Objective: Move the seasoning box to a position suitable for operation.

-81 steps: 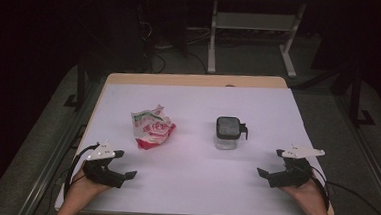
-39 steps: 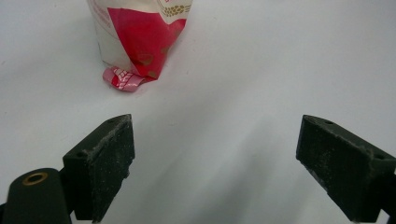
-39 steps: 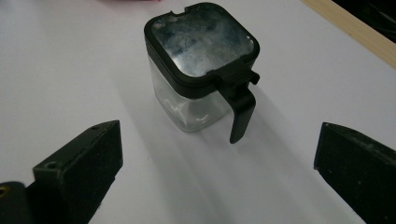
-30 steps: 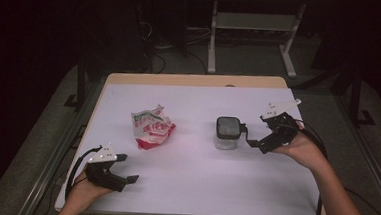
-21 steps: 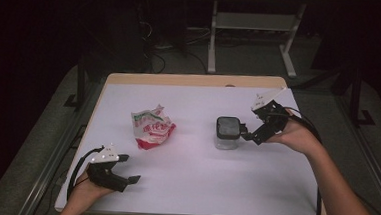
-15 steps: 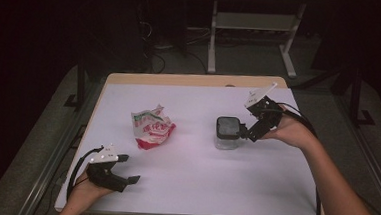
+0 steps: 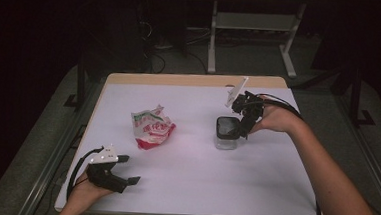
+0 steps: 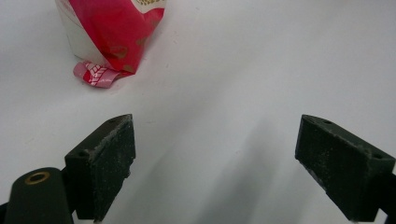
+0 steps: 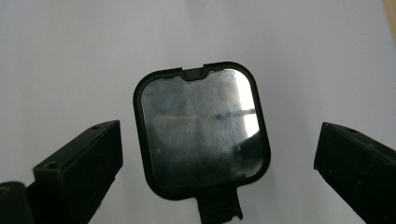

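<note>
White sheeting covers the desk point(image 7: 188, 187), which stands on a dark floor with a metal frame behind it.

The right gripper point(image 7: 244, 122) hangs tilted down over the clear container point(image 7: 226, 134), its fingers point(image 9: 79, 163) spread wide, one on each side of the black-rimmed lid point(image 9: 201, 133) and touching neither side in the right gripper view. Nothing is grasped. A moment ago this gripper sat a little farther out from the container; almost three seconds ago it rested at the desk's near right corner, so it has travelled in and up to the container.

The container itself has not shifted. Its lid is on, and the glossy reflecting panel hides whatever is inside, so I cannot tell its contents.

The left gripper point(image 7: 116, 180) stays low, well left of the container and nearer the desk's front edge, fingers point(image 8: 105, 165) parted and empty over bare sheeting. It has barely moved.

The crumpled red-and-white snack bag point(image 7: 151, 129) lies left of the container, apart from it, just beyond the left gripper, unchanged.
</note>
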`<control>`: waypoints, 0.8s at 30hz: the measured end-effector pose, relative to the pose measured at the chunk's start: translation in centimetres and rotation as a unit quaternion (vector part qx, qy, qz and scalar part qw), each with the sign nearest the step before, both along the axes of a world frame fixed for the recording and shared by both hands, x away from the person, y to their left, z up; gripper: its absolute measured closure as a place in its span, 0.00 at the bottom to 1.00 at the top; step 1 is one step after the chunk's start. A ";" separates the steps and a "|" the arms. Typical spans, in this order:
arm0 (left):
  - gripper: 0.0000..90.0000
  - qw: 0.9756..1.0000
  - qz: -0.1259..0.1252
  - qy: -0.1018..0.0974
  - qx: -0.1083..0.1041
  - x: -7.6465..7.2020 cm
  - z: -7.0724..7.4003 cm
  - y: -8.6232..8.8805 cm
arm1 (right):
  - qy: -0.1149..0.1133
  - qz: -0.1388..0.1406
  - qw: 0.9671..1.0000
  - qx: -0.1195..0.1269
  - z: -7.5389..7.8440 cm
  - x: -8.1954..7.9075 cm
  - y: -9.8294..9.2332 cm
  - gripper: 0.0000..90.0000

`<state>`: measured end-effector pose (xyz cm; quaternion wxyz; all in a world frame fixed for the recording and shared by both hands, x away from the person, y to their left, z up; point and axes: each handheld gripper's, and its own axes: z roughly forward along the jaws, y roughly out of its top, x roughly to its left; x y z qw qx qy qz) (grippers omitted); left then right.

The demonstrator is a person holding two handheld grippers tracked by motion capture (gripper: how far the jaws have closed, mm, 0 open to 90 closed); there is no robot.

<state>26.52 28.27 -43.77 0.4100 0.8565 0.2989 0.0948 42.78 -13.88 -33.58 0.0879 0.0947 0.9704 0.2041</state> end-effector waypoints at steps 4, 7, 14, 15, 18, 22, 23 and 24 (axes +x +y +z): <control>0.13 1.000 -0.001 0.000 0.000 0.0 0.0 0.0 | 0.008 0.014 1.000 -0.024 -0.5 0.4 0.8 0.01; 0.13 1.000 -0.002 0.000 -0.001 0.0 0.0 0.1 | 0.015 0.028 0.999 -0.043 -0.9 0.7 1.6 0.01; 0.13 1.000 -0.003 0.003 -0.002 -0.1 -0.1 0.2 | 0.028 0.054 0.995 -0.077 -2.7 1.1 3.1 0.01; 0.13 1.000 -0.006 0.002 -0.001 0.0 -0.1 0.2 | 0.029 0.055 0.995 -0.081 -2.9 1.1 3.3 0.01; 0.13 1.000 -0.006 0.003 -0.001 -0.1 -0.1 0.2 | 0.037 0.059 0.993 -0.095 -3.5 1.2 3.7 0.01; 0.14 1.000 -0.007 0.006 -0.001 -0.1 -0.1 0.2 | 0.039 0.062 0.991 -0.108 -4.0 1.2 4.0 0.01; 0.14 1.000 -0.008 0.006 -0.001 -0.1 -0.1 0.2 | 0.039 0.066 0.991 -0.109 -4.1 1.3 4.1 0.01; 0.14 1.000 -0.008 0.006 -0.001 -0.1 -0.2 0.2 | 0.043 0.065 0.991 -0.113 -4.1 1.2 4.2 0.01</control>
